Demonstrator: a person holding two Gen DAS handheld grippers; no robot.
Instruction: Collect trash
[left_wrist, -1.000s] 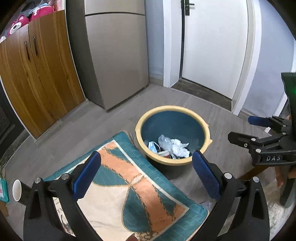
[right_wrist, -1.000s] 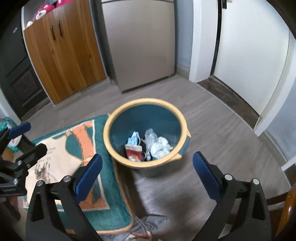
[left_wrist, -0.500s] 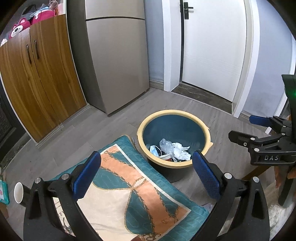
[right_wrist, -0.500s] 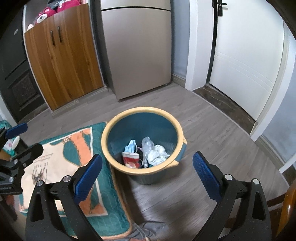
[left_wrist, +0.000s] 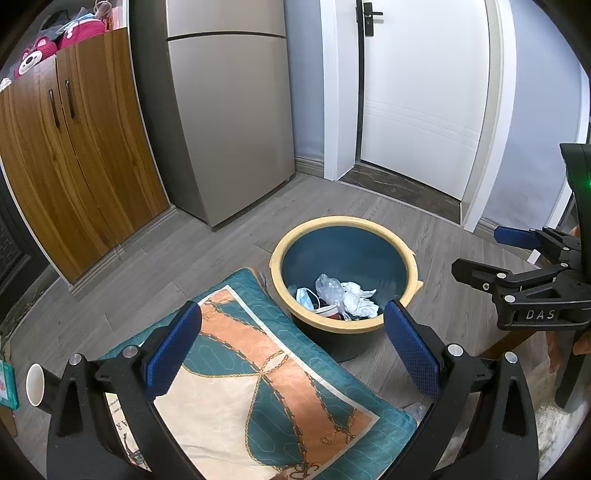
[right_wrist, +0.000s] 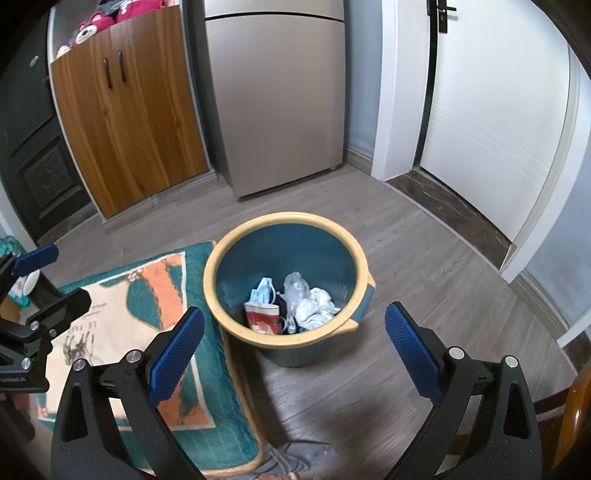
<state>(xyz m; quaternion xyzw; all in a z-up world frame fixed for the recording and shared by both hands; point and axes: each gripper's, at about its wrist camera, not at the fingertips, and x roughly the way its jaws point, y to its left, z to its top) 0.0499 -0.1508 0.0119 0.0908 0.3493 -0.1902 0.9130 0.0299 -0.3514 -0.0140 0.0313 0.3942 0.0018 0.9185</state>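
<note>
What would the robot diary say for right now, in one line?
task: collect trash | left gripper: open, empty | right gripper: open, empty | bin: holds mask, cup, tissues

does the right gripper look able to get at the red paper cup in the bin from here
Probably yes: the right gripper is open and empty above the bin, whose top is uncovered. The red paper cup lies exposed beside the tissues.

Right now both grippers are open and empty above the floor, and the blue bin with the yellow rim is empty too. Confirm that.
Not quite: the bin is not empty. The right wrist view shows a face mask, crumpled tissue and a red cup inside. The left gripper and right gripper are open and empty.
</note>
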